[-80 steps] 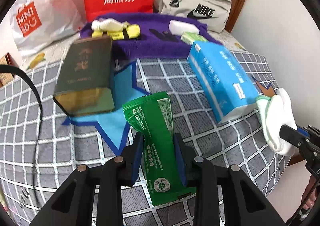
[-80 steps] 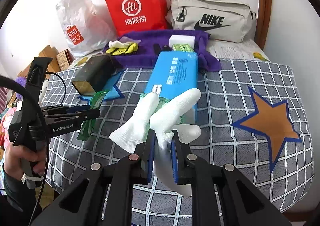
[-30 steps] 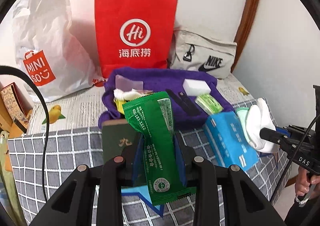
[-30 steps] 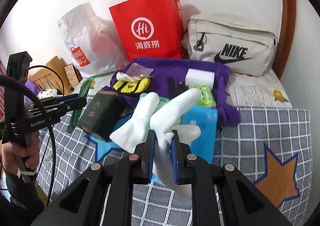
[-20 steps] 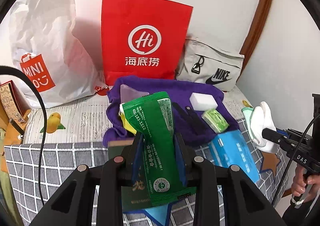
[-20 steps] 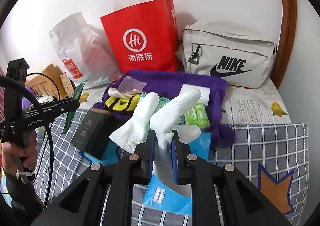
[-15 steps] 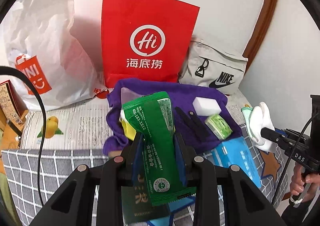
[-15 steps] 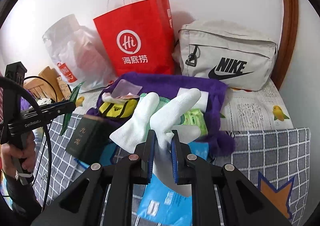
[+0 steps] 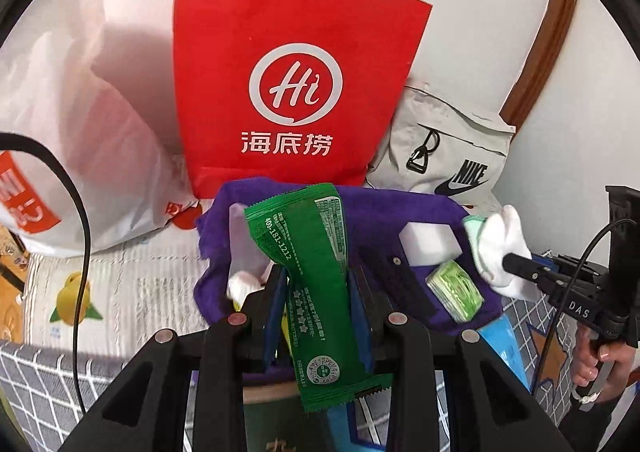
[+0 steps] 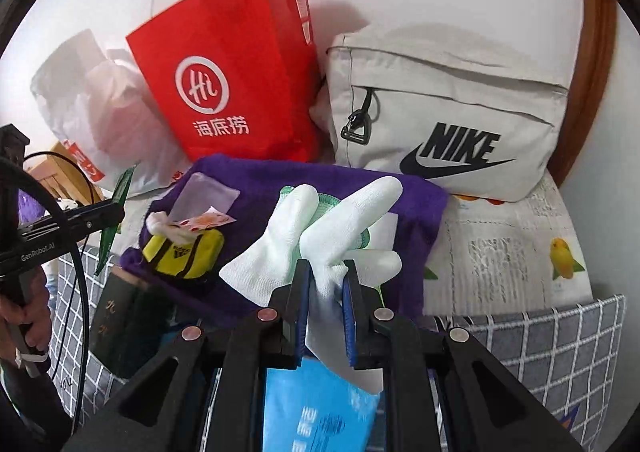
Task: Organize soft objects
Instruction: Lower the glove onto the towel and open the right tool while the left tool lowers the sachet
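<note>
My left gripper (image 9: pixel 318 300) is shut on a green snack packet (image 9: pixel 312 276) and holds it above the near edge of a purple towel (image 9: pixel 380 208). My right gripper (image 10: pixel 325 292) is shut on a white glove (image 10: pixel 320 232) and holds it over the same towel (image 10: pixel 256 180). The glove also shows at the right of the left wrist view (image 9: pixel 500 248). On the towel lie a white sponge block (image 9: pixel 430 242), a green wipes pack (image 9: pixel 454 290), a yellow pouch (image 10: pixel 186 252) and a crumpled tissue (image 10: pixel 168 224).
A red paper bag (image 9: pixel 296 88), a white plastic bag (image 9: pixel 72 124) and a grey Nike bag (image 10: pixel 444 120) stand against the wall behind the towel. A blue tissue pack (image 10: pixel 316 408) and a dark book (image 10: pixel 120 324) lie on the checked bedspread (image 10: pixel 560 344) in front.
Both grippers have moved forward and closer to the purple towel and the bags, each still holding its object. The bags now look larger and the bedspread has dropped low in view.
</note>
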`<state>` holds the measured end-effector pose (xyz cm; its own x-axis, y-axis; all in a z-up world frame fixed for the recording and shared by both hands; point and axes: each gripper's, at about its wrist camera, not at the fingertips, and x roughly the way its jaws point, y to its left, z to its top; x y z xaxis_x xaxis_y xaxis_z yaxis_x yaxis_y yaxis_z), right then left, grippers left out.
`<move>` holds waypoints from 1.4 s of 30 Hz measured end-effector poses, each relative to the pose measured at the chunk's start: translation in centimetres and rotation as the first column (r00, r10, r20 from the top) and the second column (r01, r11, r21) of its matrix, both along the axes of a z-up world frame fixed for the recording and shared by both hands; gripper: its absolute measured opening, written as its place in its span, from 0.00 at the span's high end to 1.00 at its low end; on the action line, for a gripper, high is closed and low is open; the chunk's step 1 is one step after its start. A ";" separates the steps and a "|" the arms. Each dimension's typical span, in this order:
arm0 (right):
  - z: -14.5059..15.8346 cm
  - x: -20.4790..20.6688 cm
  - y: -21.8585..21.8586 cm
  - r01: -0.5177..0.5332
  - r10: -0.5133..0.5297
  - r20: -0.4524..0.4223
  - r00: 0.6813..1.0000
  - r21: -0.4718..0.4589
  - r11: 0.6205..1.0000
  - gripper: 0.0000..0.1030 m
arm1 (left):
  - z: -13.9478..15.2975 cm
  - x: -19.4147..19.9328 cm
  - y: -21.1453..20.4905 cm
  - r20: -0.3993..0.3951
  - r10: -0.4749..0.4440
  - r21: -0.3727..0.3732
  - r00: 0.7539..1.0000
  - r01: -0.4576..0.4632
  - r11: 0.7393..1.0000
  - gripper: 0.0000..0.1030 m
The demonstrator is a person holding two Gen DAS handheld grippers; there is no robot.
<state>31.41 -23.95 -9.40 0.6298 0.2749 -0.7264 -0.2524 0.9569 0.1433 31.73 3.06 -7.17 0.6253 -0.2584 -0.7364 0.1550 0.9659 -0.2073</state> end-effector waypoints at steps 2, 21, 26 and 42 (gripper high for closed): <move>-0.5 1.0 0.4 -0.013 0.013 -0.018 1.000 0.001 1.000 0.85 | -0.4 0.7 0.0 -0.007 0.002 0.003 1.000 -0.002 1.000 0.71; -6.3 5.3 6.9 -0.227 0.218 -0.180 0.959 -0.032 0.973 0.85 | -3.2 3.6 -0.1 -0.046 -0.012 0.004 0.999 0.012 1.000 0.71; -7.5 5.3 7.9 -0.256 0.240 -0.210 0.948 -0.052 0.965 0.85 | -3.5 3.7 -0.1 -0.055 -0.017 -0.005 0.998 0.017 1.000 0.71; -7.9 5.9 8.3 -0.268 0.254 -0.231 0.939 -0.029 0.963 0.55 | -4.2 3.8 -0.5 -0.076 -0.024 0.006 0.997 0.025 1.000 0.71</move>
<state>37.28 -15.70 -17.29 0.3614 0.3596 -0.8603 -0.4624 0.8703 0.1696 35.54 2.55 -11.36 0.5612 -0.2672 -0.7834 0.1625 0.9636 -0.2122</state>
